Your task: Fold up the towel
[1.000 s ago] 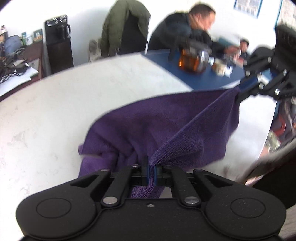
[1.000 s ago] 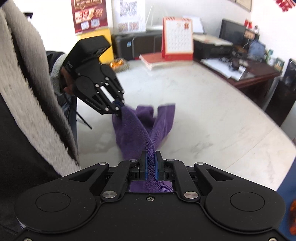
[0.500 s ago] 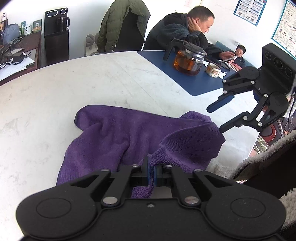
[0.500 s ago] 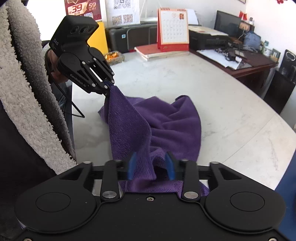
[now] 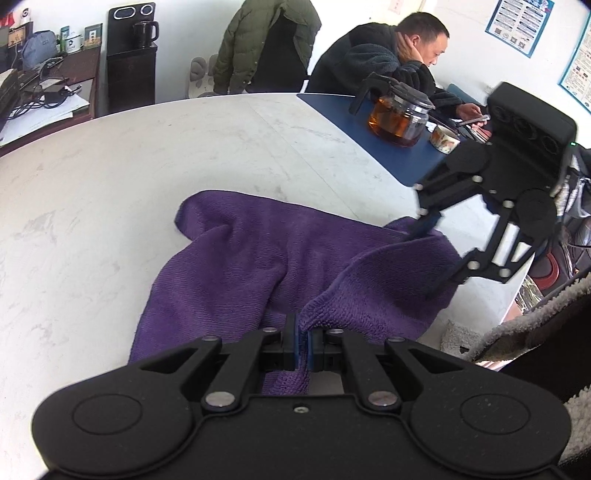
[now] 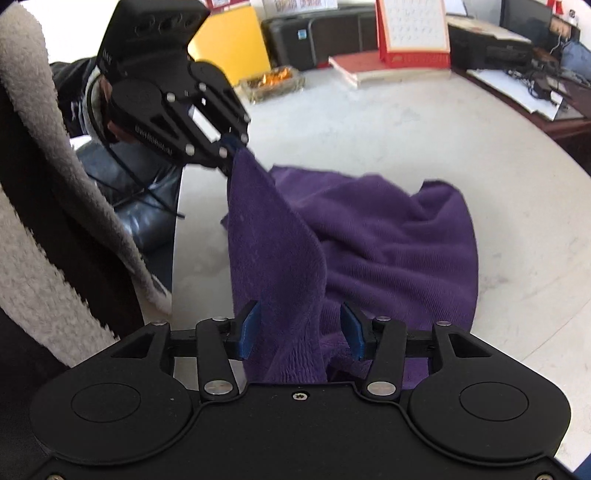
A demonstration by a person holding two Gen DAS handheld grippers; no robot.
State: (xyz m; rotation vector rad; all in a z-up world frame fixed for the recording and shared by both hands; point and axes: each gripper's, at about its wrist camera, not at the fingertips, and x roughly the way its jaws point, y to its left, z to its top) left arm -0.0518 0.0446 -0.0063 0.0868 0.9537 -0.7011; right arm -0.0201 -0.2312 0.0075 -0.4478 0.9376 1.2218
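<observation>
A purple towel (image 5: 258,254) lies crumpled on the white table (image 5: 110,192). My left gripper (image 5: 303,341) is shut on the towel's near corner and holds it just above the table edge. It also shows in the right wrist view (image 6: 229,147), pinching a raised corner of the towel (image 6: 388,236). My right gripper (image 6: 301,328) is open, its blue pads on either side of a fold of cloth. In the left wrist view the right gripper (image 5: 439,251) straddles the towel's right edge with its fingers spread.
A glass teapot (image 5: 399,114) and a cup (image 5: 445,138) stand on a blue mat (image 5: 369,125) at the far right. A man (image 5: 399,59) sits behind it. A calendar (image 6: 413,33) and books (image 6: 369,66) stand at the table's far side. My fleece sleeve (image 6: 74,206) hangs close by.
The towel was stretched in the air between both grippers and has dropped onto the table. My right gripper has let go and opened; the left stays shut on its corner.
</observation>
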